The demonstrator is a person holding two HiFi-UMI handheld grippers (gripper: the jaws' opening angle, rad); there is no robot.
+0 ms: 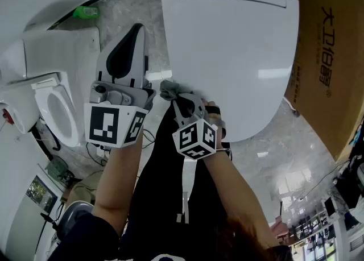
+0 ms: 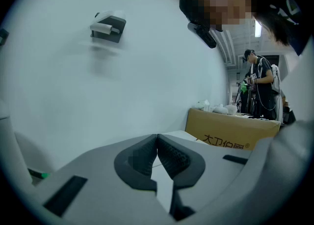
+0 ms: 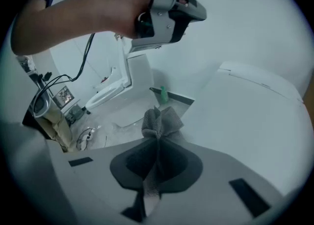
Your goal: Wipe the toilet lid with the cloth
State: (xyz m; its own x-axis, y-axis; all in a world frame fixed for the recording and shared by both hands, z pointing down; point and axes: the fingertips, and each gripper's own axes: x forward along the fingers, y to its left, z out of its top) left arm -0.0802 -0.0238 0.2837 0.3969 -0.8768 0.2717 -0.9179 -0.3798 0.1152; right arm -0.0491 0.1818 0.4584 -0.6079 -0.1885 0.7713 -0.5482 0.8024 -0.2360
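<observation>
Cloth [image 3: 159,121] clamped in right tool [image 3: 157,143], at the toilet lid's [image 1: 227,44] near-left edge.
Cloth is bunched; contact with the lid can't be told. The lid spreads ahead and right of it, long axis running away toward the hinge. The right tool is nearer. Left tool [image 2: 157,145] is clenched on nothing, off the lid's left side. Box [image 1: 324,44] by the right edge reads "大卫伯爵"; hinge print is too small to read.

Head cam stares steeply down at the white plastic toilet lid [image 1: 227,55]. The right claw [image 3: 157,140] cam sits close over that lid; the left claw [image 2: 157,138] cam faces outward, sharing the brown cardboard box [image 2: 230,131] with head cam.
</observation>
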